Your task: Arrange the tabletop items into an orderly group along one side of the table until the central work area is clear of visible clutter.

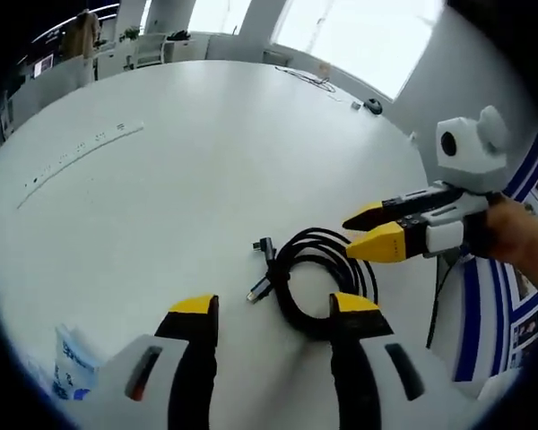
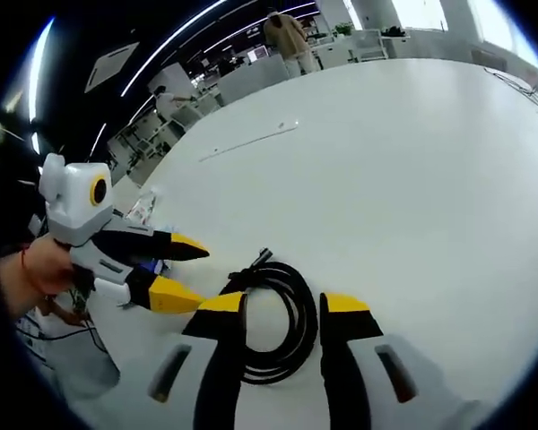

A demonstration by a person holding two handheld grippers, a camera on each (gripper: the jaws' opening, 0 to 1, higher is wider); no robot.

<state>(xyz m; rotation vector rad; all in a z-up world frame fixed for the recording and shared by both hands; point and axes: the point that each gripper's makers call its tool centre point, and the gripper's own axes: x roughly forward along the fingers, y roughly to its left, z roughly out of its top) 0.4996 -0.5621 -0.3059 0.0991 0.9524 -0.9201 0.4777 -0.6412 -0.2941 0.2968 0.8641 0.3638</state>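
Left gripper [image 1: 273, 306] with jaws spread wide and nothing between them, tips hovering at the near edge of a coiled black cable [image 1: 320, 279]. Same cable [image 2: 273, 324] seen in the right gripper view, lying partly between the parted yellow tips of the right gripper [image 2: 281, 303], also holding nothing; whether either tip touches the coil cannot be told. Right gripper [image 1: 374, 230] entering the left gripper view from the right, jaws apart, lower yellow tip just beside the coil's far side, a hand [image 1: 524, 240] behind it. Left gripper [image 2: 186, 270] entering the right gripper view from the left, jaws apart, held by a hand [image 2: 38, 269], tips near the coil's left side. Cable wound into a loose loop flat on a large white table [image 1: 206, 161], two plug ends [image 1: 264, 267] sticking out on one side, well inside the tabletop rather than at its edge. Blue-and-white packet [image 1: 70, 363] near the table edge beside the left gripper. Clear plastic wrapper [image 2: 142, 210] beyond the left gripper in the right gripper view. Long thin white strip [image 1: 81, 152] lying farther out on the table, well apart from the cable. Small dark mouse [image 1: 373, 106] at the far edge. Person [image 2: 287, 34] standing beyond the table among office desks.
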